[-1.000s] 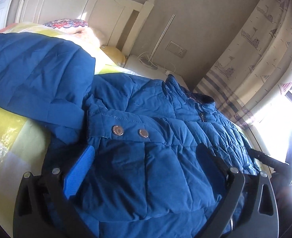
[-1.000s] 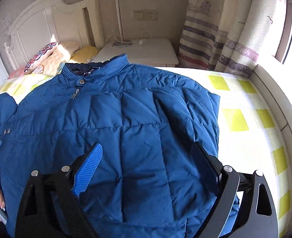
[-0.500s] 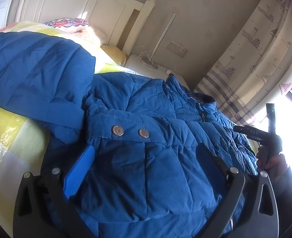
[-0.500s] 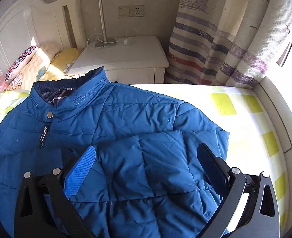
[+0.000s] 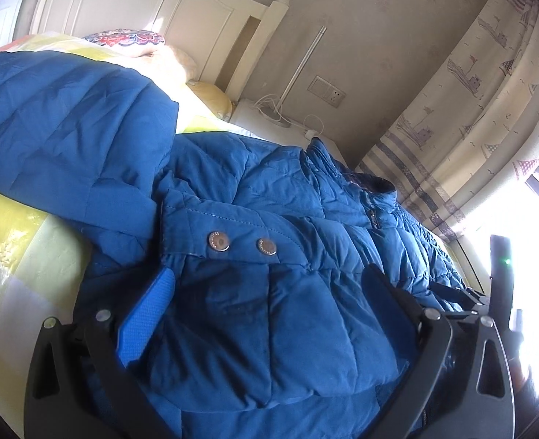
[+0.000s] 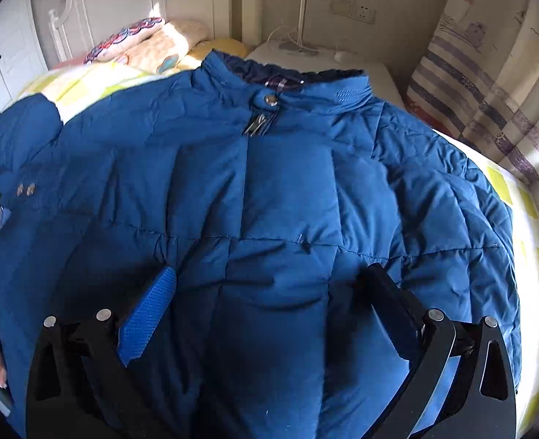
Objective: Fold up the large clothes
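My big blue jacket lies flat on the bed, front side up, and it covers most of the yellow and white sheet. Its collar points to the pillows and the white headboard. The zip is closed up to the neck, with a snap above it.

My left tool is low over the jacket's edge. Its two fingers are wide apart, and the puffy cloth bulges up between them. They do not pinch it. Just past the fingers I see two round metal snaps side by side on a flap. One sleeve is lying bent over on the sheet, to the left of the flap.

My right tool is over the lower middle of the jacket. Its fingers are wide apart too, and they hold nothing. The blue pad on one finger is close to the cloth.

A white bedside table stands by the bed, near the striped curtain
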Available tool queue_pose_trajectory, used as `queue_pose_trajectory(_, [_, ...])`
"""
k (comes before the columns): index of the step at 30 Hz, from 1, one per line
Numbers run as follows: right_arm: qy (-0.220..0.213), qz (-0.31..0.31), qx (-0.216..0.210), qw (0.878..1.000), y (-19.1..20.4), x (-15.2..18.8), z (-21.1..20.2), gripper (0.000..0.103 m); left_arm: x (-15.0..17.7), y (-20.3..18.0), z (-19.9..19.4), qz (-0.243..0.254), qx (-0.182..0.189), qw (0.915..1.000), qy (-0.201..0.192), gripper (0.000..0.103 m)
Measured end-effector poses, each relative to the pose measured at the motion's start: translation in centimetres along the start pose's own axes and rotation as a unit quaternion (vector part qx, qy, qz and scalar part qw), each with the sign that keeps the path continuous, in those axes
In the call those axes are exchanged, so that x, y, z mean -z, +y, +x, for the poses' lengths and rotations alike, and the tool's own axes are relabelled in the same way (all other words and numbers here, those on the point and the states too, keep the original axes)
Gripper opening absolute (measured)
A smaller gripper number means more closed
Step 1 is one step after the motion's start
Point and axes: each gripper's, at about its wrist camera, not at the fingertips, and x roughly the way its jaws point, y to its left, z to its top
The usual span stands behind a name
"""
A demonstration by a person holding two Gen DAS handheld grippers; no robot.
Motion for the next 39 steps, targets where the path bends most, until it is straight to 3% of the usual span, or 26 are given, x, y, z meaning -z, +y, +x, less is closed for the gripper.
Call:
queue_pose_trajectory(2, [0.001,0.022,-0.007,1.0,-0.6,0.2,-0.3,0.098,0.0,0.2,-0.1,-0.004,0.005,1.0,-0.001,0.101])
queue_pose_trajectory(4, [0.004,0.054,0.016,0.998,-1.1,0.2,-1.8,0.098,0.0,0.5,-0.2,-0.009,0.01,0.9999,-0.003,0.101])
queue_pose_trajectory(6, [-0.036,0.067,-0.011,0.997,-0.8,1.1,-4.6,0.098,-0.1,0.7,-0.3,-0.014,0.016,0.9998,-0.004,0.101])
queue_pose_trajectory(9, [-0.038,0.027,-0.026,0.999,1.7,3.7,-5.8,0.098,-0.1,1.2,-0.7,-0.024,0.031,0.9991,-0.012,0.101])
queue_pose_trajectory(11, [-0.017,-0.002,-0.004,1.0,3.0,5.5,-4.0,0.099,-0.1,2.3,-1.9,-0.054,0.066,0.9958,-0.032,0.1])
queue_pose_trajectory(12, [-0.03,0.003,-0.007,1.0,2.9,5.9,-3.8,0.099,-0.1,3.4,-2.9,-0.082,0.086,0.9916,-0.052,0.1])
queue_pose_trajectory(13, [-0.032,0.009,-0.014,0.999,2.7,5.8,-3.9,0.099,-0.2,4.7,-4.1,-0.116,0.093,0.9857,-0.079,0.1])
queue_pose_trajectory(15, [-0.031,0.01,-0.012,0.999,2.7,5.6,-3.7,0.099,-0.7,8.2,-7.0,-0.191,0.103,0.9659,-0.141,0.1])
queue_pose_trajectory(18, [-0.033,0.006,-0.006,0.999,3.0,5.7,-3.9,0.099,-1.3,14.9,-10.7,-0.317,0.067,0.9232,-0.207,0.1])
queue_pose_trajectory(19, [-0.033,0.008,-0.008,0.999,3.0,5.7,-3.9,0.099,-1.8,17.0,-11.5,-0.341,0.058,0.9129,-0.217,0.1])
queue_pose_trajectory(21, [-0.033,0.012,-0.015,0.999,2.9,5.8,-3.8,0.099,-3.6,20.3,-13.1,-0.36,0.036,0.9024,-0.234,0.1])
queue_pose_trajectory(24, [-0.034,0.012,-0.015,0.999,2.8,5.8,-3.9,0.099,-7.5,24.5,-13.7,-0.374,-0.016,0.8959,-0.239,0.1])
queue_pose_trajectory(26, [-0.035,0.013,-0.017,0.999,2.6,5.7,-4.0,0.098,-9.5,27.5,-13.4,-0.401,-0.02,0.8868,-0.229,0.098])
queue_pose_trajectory(27, [-0.037,0.015,-0.018,0.999,2.5,5.8,-4.1,0.098,-10.1,28.8,-13.3,-0.415,-0.014,0.8812,-0.226,0.094])
queue_pose_trajectory(28, [-0.04,0.018,-0.018,0.999,2.4,5.8,-4.2,0.098,-10.5,29.8,-13.4,-0.425,0.002,0.8767,-0.225,0.066])
queue_pose_trajectory(29, [-0.045,0.022,-0.017,0.999,2.2,5.8,-4.4,0.098,-10.8,30.4,-13.5,-0.434,0.01,0.8742,-0.218,0.023])
queue_pose_trajectory(30, [-0.052,0.029,-0.014,0.998,1.9,5.9,-4.7,0.098,-11.1,30.3,-13.9,-0.435,0.006,0.8744,-0.216,0.009])
queue_pose_trajectory(32, [-0.081,0.064,-0.009,0.995,0.7,6.1,-5.7,0.098,-11.8,27.5,-15.5,-0.39,0.02,0.8865,-0.248,0.005])
queue_pose_trajectory(35, [-0.146,0.167,-0.037,0.974,-3.1,7.5,-7.6,0.098,-13.2,19.1,-17.3,-0.266,0.036,0.9238,-0.273,0.006])
queue_pose_trajectory(37, [-0.197,0.256,-0.057,0.945,-6.2,9.3,-8.8,0.098,-14.0,11.5,-16.9,-0.168,0.057,0.9473,-0.266,0.006])
queue_pose_trajectory(39, [-0.247,0.338,-0.081,0.905,-9.1,11.5,-9.5,0.098,-13.9,3.4,-15.3,-0.054,0.088,0.9668,-0.234,0.006])
